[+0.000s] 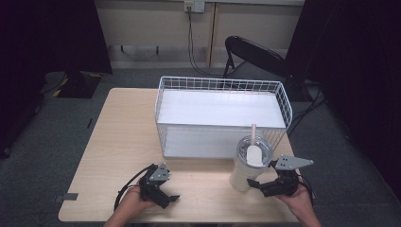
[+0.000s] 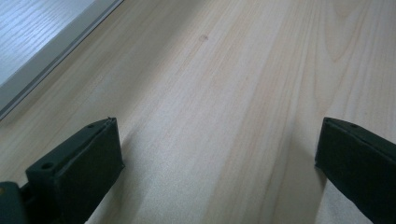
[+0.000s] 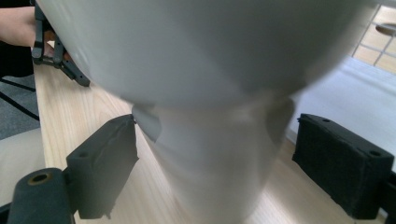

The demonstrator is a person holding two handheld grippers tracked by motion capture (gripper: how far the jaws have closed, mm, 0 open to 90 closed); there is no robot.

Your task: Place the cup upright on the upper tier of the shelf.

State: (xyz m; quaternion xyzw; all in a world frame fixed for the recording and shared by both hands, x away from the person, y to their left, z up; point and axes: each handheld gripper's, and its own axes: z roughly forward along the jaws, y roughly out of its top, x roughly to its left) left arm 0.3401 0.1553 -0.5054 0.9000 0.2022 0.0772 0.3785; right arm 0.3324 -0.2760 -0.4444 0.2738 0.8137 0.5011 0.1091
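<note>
On the left, the person's left hand [image 1: 134, 202] is cut off at the bottom edge of the high view, with only the wrist and knuckles showing. It holds the left hand-held gripper [image 1: 166, 198] low over the near part of the counter [image 1: 118, 137], tilted toward the right. In the left gripper view the two black jaws stand wide apart with bare wood grain between them and nothing in their hold; at the upper left corner a pale edge crosses the picture, too close and cropped to name with certainty.

Behind, in the middle, a white wire basket [image 1: 222, 85] sits on the counter.

To the right, just before the basket's near right corner, stands a white cup [image 1: 246, 172] with a clear lid and a straw [image 1: 254, 130]. The right hand [image 1: 298, 201], also cut off at the bottom edge, holds the right hand-held gripper [image 1: 257, 184] level, pointing left at the cup's lower part. In the right gripper view the cup [image 3: 215, 154] is blurred and fills most of the picture; the jaws stand open either side of its narrow base, the left jaw just beside it or touching, the right one apart from it.
</note>
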